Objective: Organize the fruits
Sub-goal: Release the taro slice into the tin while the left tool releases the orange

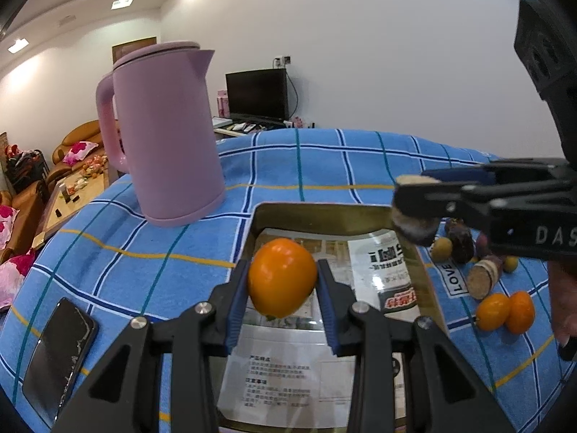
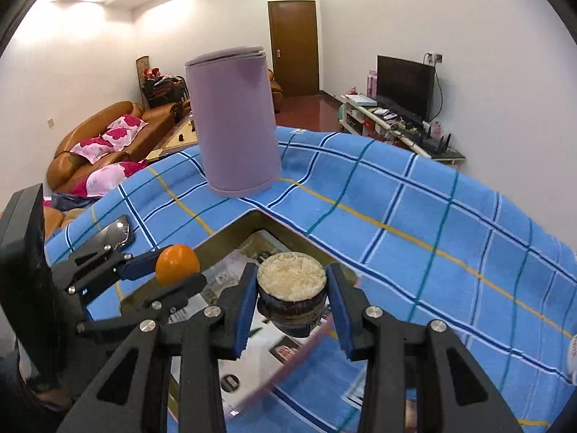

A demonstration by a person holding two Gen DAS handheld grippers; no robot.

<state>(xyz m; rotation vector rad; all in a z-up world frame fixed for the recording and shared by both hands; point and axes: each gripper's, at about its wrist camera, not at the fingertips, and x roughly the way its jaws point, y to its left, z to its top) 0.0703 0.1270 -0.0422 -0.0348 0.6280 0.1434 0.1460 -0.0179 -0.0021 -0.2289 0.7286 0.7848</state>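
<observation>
The left gripper (image 1: 282, 281) is pinching an orange fruit (image 1: 282, 277) between its fingers, above the tray (image 1: 324, 213) on the desk. The right gripper (image 2: 293, 297) is pinching a cut brown-skinned piece (image 2: 292, 290) between its fingers, just beside the left one.

Three glossy orange round fruits: one (image 1: 281, 277) between the left claw's pads, two (image 1: 505, 312) right of it. One tall pink plastic kettle (image 1: 169, 137) beyond. One black cracked phone (image 1: 59, 353) left. Two cut brown tuber pieces: one (image 2: 292, 290) in the right claw, one (image 1: 483, 278) below it.
</observation>
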